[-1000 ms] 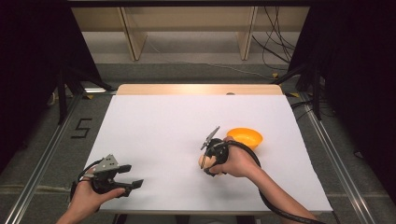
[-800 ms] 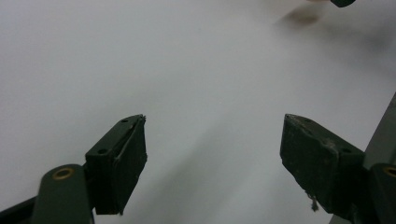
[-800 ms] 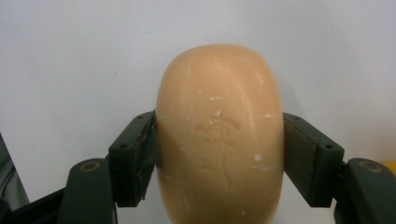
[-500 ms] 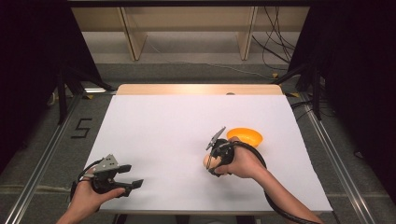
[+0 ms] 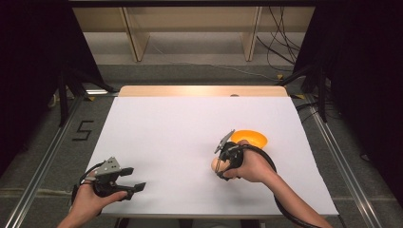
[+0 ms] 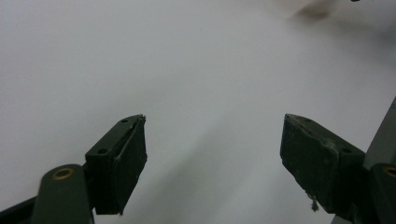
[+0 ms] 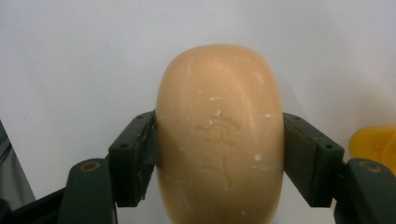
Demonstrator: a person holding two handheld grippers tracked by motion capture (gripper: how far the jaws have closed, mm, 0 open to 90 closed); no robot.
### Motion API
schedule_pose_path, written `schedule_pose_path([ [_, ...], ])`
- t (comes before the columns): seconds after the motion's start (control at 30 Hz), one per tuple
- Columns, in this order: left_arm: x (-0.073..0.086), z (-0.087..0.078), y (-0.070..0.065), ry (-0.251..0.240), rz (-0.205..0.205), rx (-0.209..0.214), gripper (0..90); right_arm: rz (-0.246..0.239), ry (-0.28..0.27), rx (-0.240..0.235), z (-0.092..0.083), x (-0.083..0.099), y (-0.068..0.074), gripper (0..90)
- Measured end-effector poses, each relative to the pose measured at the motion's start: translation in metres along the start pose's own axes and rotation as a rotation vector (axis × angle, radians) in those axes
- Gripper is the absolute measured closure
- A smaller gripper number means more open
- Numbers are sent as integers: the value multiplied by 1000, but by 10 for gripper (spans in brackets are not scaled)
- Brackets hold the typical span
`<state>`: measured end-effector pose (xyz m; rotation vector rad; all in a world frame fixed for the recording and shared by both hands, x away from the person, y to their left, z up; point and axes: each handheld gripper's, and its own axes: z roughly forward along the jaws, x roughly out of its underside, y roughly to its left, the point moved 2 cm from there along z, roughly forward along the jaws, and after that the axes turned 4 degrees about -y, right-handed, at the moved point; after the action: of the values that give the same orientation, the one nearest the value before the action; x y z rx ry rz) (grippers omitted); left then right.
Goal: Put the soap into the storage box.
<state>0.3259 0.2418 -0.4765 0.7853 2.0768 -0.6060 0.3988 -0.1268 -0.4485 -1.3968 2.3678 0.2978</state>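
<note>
A tan oval bar of soap [image 7: 219,130] with a stamped mark sits squeezed between the two black jaws of my right gripper [image 7: 219,154]. From above, that right gripper [image 5: 219,166] is at the table's right middle, with a bit of the soap [image 5: 215,164] peeking out at its left. An orange dish [image 5: 250,138] lies just behind the hand, and its yellow edge [image 7: 376,142] shows at the right of the right gripper view. My left gripper [image 5: 132,179] rests near the front left edge, jaws wide apart with nothing between them; its fingers [image 6: 119,170] frame bare white surface.
The white table top [image 5: 180,128] spans the whole work area, with a wooden strip [image 5: 199,90] along its far edge. Metal rails run down both sides. A black cable [image 5: 285,209] trails from the right gripper along the forearm.
The right hand with the soap has drifted toward the right, closer to the orange dish. The left gripper has stayed in place, still open.
</note>
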Motion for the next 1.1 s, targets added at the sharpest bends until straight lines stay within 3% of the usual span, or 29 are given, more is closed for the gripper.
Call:
schedule_pose_path([
  [0.1,1,1,-1,-7,-26,-1,223,10,-3,4,-1,2,-1,333],
  [0.17,0,1,0,-10,-6,-1,223,21,-3,5,-2,5,-2,333],
  [0.47,0,0,1,8,2,-4,223,18,17,10,-6,13,-5,333],
  [0.77,0,1,1,9,1,-4,223,10,16,17,-9,17,-9,333],
  [0.83,1,2,1,0,-5,0,223,33,24,27,-10,18,-8,332],
  [1.03,1,2,0,3,-11,-1,223,18,19,22,-12,20,-10,333],
  [1.07,1,2,0,-1,-10,-1,223,38,22,25,-13,21,-9,333],
  [1.1,1,2,0,0,-10,-1,223,22,19,24,-13,21,-10,333],
])
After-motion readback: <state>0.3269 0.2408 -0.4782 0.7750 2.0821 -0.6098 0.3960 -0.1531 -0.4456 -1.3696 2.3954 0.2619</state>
